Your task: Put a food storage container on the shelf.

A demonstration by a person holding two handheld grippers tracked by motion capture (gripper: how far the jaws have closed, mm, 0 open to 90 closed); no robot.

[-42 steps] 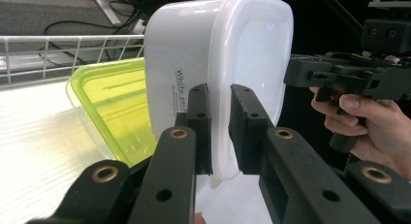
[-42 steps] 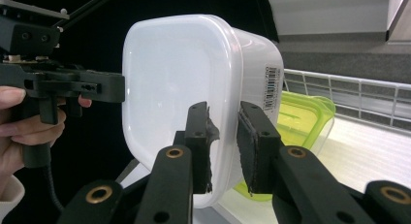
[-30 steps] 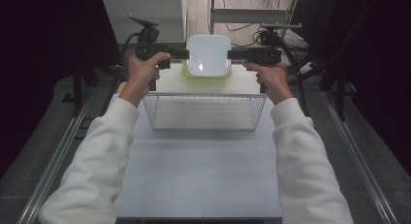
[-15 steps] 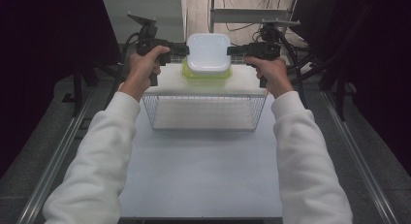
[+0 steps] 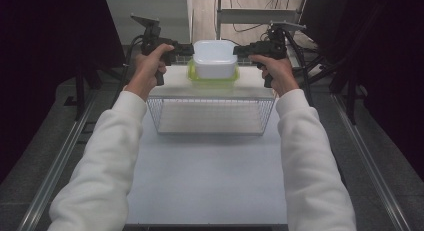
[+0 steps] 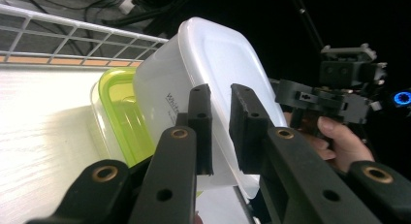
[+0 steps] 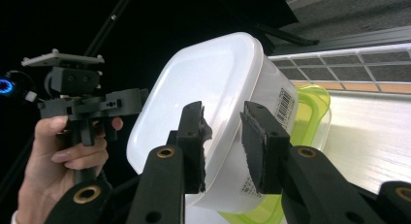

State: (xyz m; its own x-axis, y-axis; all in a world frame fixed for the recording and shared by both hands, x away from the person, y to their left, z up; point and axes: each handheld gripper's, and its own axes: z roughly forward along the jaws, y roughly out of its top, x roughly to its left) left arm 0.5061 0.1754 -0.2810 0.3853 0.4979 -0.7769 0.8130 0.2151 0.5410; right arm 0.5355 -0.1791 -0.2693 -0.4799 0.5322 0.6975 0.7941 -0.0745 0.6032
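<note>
Left gripper (image 5: 186, 49): I hold it clamped on the left rim of the white container (image 5: 215, 58). Right gripper (image 5: 241, 50): my jaws have just been opening, rim between them, grip unclear. Container sits tilted atop the green-lidded box (image 5: 212, 78) on the worktop (image 5: 210, 186), behind the wire basket (image 5: 211, 116).

This is looking like a lab test bay rather than a home. A plain white table (image 5: 210, 181) is sitting between metal rails (image 5: 60, 161) running along both sides, with black curtains (image 5: 50, 66) closing off the left and right. Loose cables (image 5: 250, 28) are trailing over the far floor, beside a metal frame (image 5: 260, 15) standing at the far edge.
</note>
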